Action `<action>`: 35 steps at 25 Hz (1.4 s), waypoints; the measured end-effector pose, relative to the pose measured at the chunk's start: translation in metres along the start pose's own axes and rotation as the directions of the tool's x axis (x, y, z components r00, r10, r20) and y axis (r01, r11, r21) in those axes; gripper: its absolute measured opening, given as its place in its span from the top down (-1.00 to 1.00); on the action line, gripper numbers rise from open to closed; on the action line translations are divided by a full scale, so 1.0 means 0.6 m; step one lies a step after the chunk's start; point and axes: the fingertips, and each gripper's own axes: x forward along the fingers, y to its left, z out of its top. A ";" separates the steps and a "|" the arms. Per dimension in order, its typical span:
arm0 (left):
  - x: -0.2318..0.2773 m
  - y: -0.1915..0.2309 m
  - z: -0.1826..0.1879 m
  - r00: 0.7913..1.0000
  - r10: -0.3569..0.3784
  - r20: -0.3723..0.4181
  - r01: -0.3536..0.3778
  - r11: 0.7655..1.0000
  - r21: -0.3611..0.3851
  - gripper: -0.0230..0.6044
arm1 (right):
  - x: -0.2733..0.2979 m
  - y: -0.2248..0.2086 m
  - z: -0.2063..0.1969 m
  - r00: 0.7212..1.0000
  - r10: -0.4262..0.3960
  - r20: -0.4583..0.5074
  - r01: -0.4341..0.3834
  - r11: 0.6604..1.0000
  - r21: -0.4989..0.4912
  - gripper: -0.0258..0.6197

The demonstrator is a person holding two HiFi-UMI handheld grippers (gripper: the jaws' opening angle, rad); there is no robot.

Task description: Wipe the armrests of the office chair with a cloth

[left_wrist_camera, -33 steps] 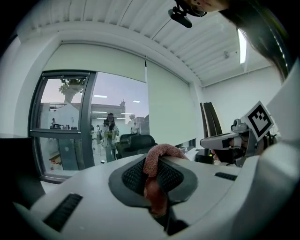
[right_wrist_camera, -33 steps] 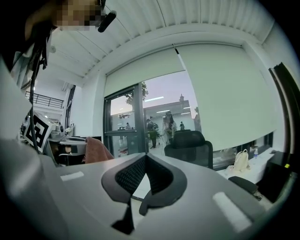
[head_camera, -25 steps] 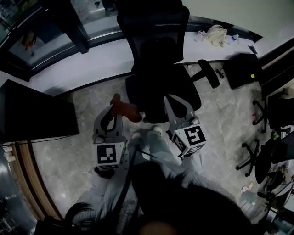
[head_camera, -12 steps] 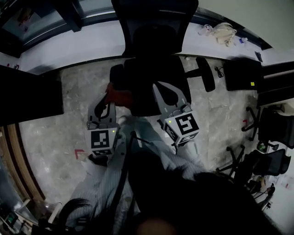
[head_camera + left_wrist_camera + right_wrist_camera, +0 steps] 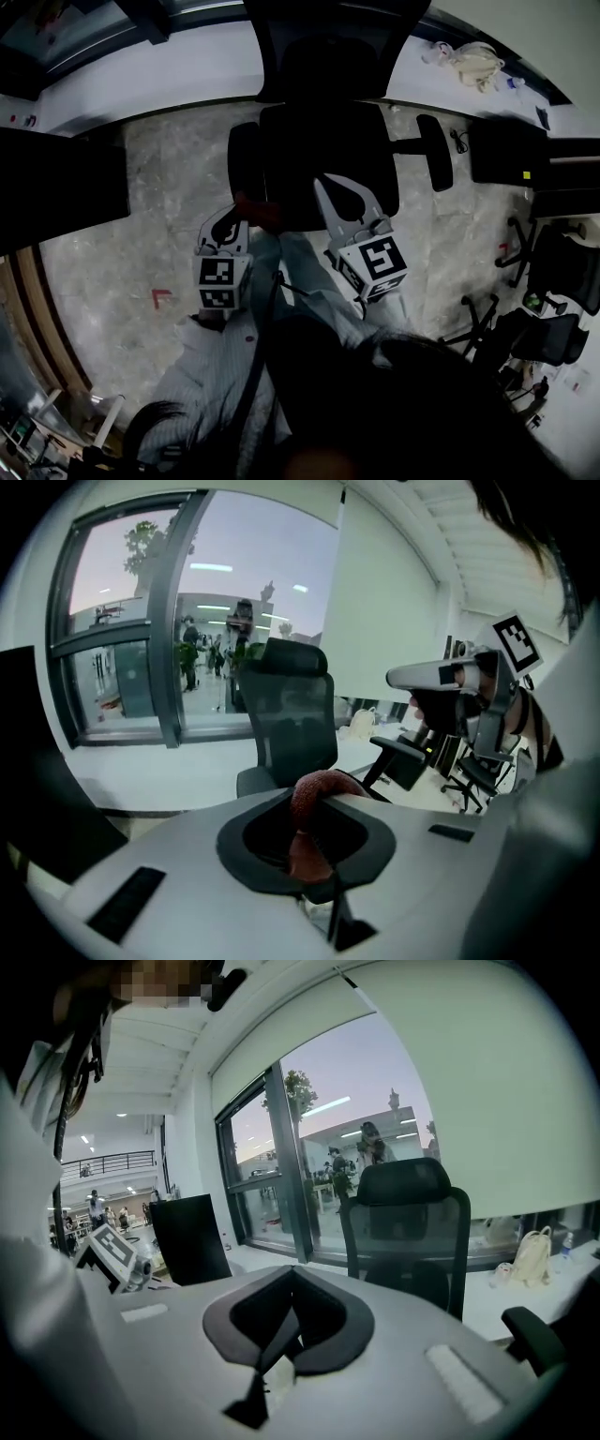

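Note:
The black office chair [image 5: 328,155] stands ahead of me, with its left armrest [image 5: 246,161] and its right armrest [image 5: 434,150] both showing. My left gripper [image 5: 240,210] is shut on a red cloth [image 5: 257,212] just short of the near end of the left armrest. In the left gripper view the cloth [image 5: 309,850] bulges up between the jaws of the left gripper [image 5: 323,794], with the chair [image 5: 289,726] beyond. My right gripper [image 5: 330,186] hovers over the seat's front, and in its own view the right gripper [image 5: 289,1283] is shut on nothing.
A dark desk panel [image 5: 56,187] stands to the left. Along the far side runs a white ledge [image 5: 141,80] with a pale bag [image 5: 478,61]. A black box [image 5: 502,150] and other chair bases [image 5: 562,272] crowd the right. The floor is marble tile [image 5: 141,244].
The view has shifted, and the chair's left armrest now shows. My left gripper, still holding the cloth, now sits nearer that armrest's near end. The right gripper stays over the seat.

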 end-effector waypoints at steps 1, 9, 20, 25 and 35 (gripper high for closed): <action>0.019 0.006 -0.018 1.000 0.000 -0.025 0.000 1.000 -0.006 0.84 | 0.005 0.001 -0.010 1.000 0.004 -0.013 -0.004 1.000 0.006 0.92; 0.202 0.106 -0.067 0.989 0.034 -0.146 -0.027 0.998 0.051 0.84 | 0.047 -0.011 -0.077 0.994 0.027 -0.102 -0.023 0.999 0.046 0.92; 0.365 0.229 0.026 0.976 0.112 -0.189 -0.074 0.978 0.194 0.84 | 0.050 -0.053 -0.099 0.992 -0.027 -0.125 0.039 0.995 0.094 0.92; 0.336 0.209 0.015 0.964 0.114 -0.242 -0.072 0.982 0.177 0.84 | 0.026 -0.048 -0.102 0.993 -0.019 -0.117 0.032 0.994 0.108 0.92; 0.141 0.073 -0.109 0.963 -0.008 -0.269 0.029 0.997 0.075 0.84 | 0.023 -0.013 -0.028 0.999 0.038 -0.031 -0.036 0.996 0.083 0.92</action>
